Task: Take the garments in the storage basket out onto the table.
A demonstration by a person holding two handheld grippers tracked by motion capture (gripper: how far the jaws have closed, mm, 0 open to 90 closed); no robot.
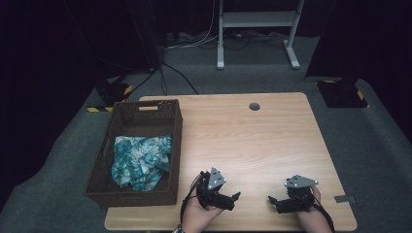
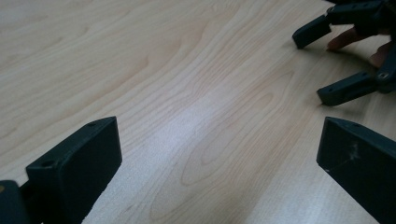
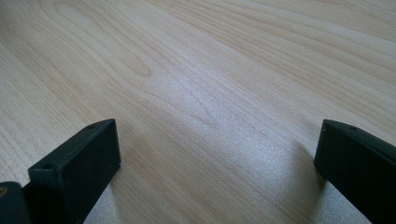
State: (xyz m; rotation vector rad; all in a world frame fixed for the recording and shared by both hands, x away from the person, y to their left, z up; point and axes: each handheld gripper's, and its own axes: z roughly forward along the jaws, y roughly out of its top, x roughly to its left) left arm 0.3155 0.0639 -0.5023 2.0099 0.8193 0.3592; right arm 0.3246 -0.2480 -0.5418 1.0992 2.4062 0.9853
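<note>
Two pairs of tongs rest low near the front edge of the wooden table (image 1: 252, 141), facing each other across bare wood. The left gripper (image 1: 232, 198) has its jaws spread wide with nothing between them; the right gripper (image 1: 273, 201) is likewise spread and empty, seemingly parked at rest before work starts. The blue-green patterned cloth (image 1: 141, 161) lies crumpled in the dark wicker basket (image 1: 145, 110) along the table's left edge, well apart from both, probably the next thing to fetch.
</note>
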